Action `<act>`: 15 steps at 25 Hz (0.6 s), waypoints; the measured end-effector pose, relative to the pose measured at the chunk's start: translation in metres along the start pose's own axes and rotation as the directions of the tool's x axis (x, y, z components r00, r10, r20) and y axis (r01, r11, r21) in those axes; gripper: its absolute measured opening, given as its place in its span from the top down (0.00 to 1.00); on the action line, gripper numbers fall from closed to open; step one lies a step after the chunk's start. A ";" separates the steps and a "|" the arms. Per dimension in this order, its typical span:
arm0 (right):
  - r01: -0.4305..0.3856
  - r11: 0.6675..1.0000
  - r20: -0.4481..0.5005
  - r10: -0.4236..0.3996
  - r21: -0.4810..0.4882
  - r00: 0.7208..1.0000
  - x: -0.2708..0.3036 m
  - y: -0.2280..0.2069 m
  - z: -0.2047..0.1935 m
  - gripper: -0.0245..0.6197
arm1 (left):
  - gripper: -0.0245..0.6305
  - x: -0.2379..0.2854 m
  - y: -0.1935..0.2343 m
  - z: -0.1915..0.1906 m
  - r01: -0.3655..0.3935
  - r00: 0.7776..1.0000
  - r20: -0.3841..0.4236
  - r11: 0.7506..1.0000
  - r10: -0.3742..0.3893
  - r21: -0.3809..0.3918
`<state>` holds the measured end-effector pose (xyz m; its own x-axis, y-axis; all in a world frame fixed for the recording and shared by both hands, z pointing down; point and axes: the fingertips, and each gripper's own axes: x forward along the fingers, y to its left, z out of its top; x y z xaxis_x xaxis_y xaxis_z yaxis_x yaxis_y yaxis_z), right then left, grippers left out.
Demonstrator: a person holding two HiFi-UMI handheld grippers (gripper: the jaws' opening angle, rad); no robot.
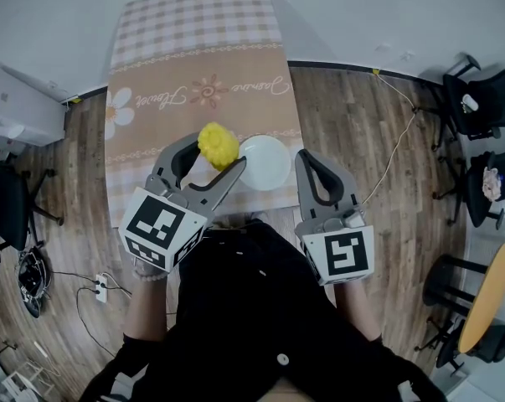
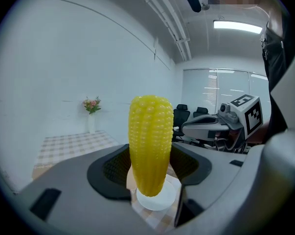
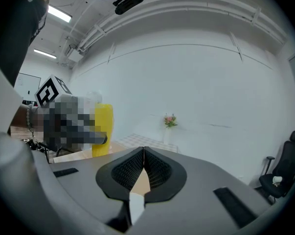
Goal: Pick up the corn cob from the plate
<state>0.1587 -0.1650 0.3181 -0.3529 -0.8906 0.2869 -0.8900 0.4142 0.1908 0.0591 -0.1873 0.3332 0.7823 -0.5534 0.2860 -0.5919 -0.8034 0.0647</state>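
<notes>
My left gripper (image 1: pixel 212 159) is shut on the yellow corn cob (image 1: pixel 218 144), which stands upright between the jaws and is lifted off the table. In the left gripper view the corn cob (image 2: pixel 149 143) fills the centre, with the white plate (image 2: pixel 157 199) below it on the table. The white plate (image 1: pixel 265 162) lies bare near the table's front edge, just right of the cob. My right gripper (image 1: pixel 311 166) hangs right of the plate, jaws shut with nothing held. From the right gripper view the corn cob (image 3: pixel 102 129) shows at left.
The table (image 1: pixel 193 82) carries a brown and checked cloth. Office chairs (image 1: pixel 478 99) stand at the right, a round wooden table (image 1: pixel 489 296) at the lower right, and cables with a power strip (image 1: pixel 101 287) lie on the floor at left. A small vase of flowers (image 2: pixel 91 106) stands by the far wall.
</notes>
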 end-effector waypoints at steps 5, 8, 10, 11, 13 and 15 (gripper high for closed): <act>-0.004 1.000 -0.005 0.004 0.000 1.000 0.001 0.001 0.000 0.90 | 0.57 -0.001 0.002 0.001 -0.004 1.000 0.005 1.000 0.004 -0.006; -0.006 1.000 -0.003 0.006 -0.003 1.000 0.002 0.002 0.000 0.90 | 0.57 -0.001 0.003 0.001 -0.007 1.000 0.010 1.000 0.007 -0.008; -0.007 1.000 -0.001 0.007 -0.005 1.000 0.002 0.004 0.001 0.90 | 0.57 -0.002 0.004 0.001 -0.008 1.000 0.008 1.000 0.009 -0.006; -0.008 1.000 -0.002 0.008 -0.009 1.000 0.002 0.004 0.000 0.90 | 0.57 -0.002 0.004 0.000 -0.009 1.000 0.007 1.000 0.009 -0.006; -0.008 1.000 -0.007 0.008 -0.026 1.000 0.002 0.005 0.000 0.90 | 0.57 -0.003 0.004 0.001 -0.011 1.000 0.007 1.000 0.011 -0.006; -0.009 0.999 -0.012 0.009 -0.043 1.000 0.001 0.007 0.000 0.90 | 0.57 -0.003 0.004 0.001 -0.012 1.000 0.008 1.000 0.012 -0.006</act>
<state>0.1524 -0.1633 0.3196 -0.3576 -0.8846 0.2995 -0.8733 0.4303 0.2283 0.0545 -0.1890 0.3314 0.7767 -0.5646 0.2792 -0.6023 -0.7955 0.0669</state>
